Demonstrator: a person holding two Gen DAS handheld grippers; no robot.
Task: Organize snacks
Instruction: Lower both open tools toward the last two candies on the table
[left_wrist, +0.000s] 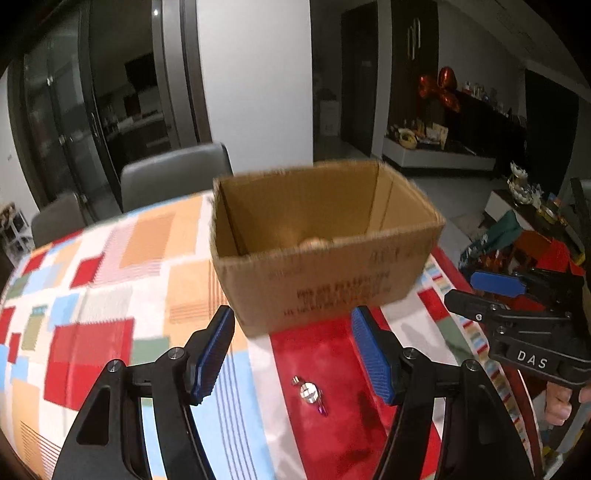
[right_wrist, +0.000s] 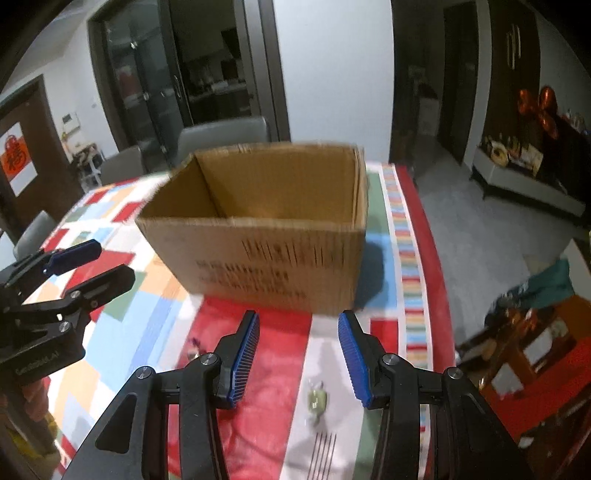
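Observation:
An open cardboard box (left_wrist: 325, 258) stands on the patchwork tablecloth; it also shows in the right wrist view (right_wrist: 266, 240). Something pale (left_wrist: 314, 243) lies inside it, mostly hidden. My left gripper (left_wrist: 293, 332) is open and empty, just short of the box. A silver and pink wrapped candy (left_wrist: 309, 394) lies on the cloth below its fingers. My right gripper (right_wrist: 298, 339) is open and empty near the box. A green wrapped candy (right_wrist: 317, 400) lies on the cloth below it. Each gripper shows in the other's view: the right one (left_wrist: 476, 291) and the left one (right_wrist: 96, 266).
Grey chairs (left_wrist: 173, 177) stand behind the table. The table's right edge (right_wrist: 439, 295) drops to a grey floor. Low furniture with clutter (right_wrist: 535, 332) stands to the right. A dark glass cabinet (left_wrist: 92, 110) and doors are at the back.

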